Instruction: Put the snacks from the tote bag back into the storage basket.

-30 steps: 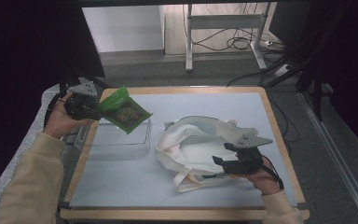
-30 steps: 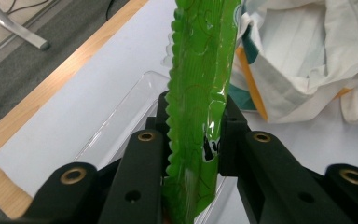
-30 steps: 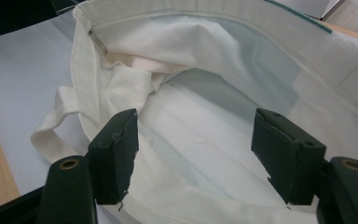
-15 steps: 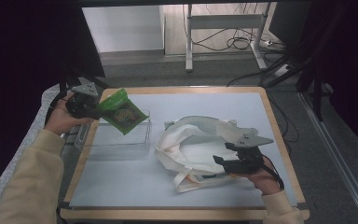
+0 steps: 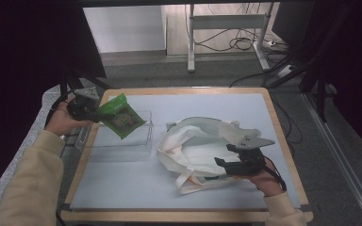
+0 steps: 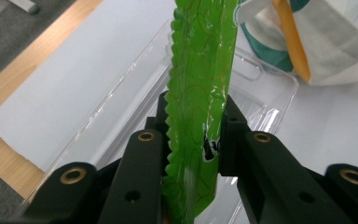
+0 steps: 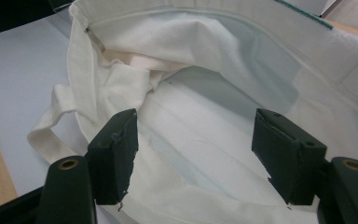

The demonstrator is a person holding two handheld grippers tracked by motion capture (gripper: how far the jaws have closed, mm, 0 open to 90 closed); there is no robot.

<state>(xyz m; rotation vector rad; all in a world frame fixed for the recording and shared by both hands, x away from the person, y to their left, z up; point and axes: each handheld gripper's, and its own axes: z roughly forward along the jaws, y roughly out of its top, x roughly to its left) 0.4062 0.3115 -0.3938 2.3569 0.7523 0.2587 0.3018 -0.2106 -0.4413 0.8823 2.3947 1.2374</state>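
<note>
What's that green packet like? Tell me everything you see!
The green packet is a shiny, flat plastic pouch with zigzag-cut edges and a round printed label on its face. The left gripper has its black jaws shut on one end, so it hangs tilted in the air over the clear plastic tray near the table's left edge. Nothing else touches it. The white cloth bag lies to its right.
</note>
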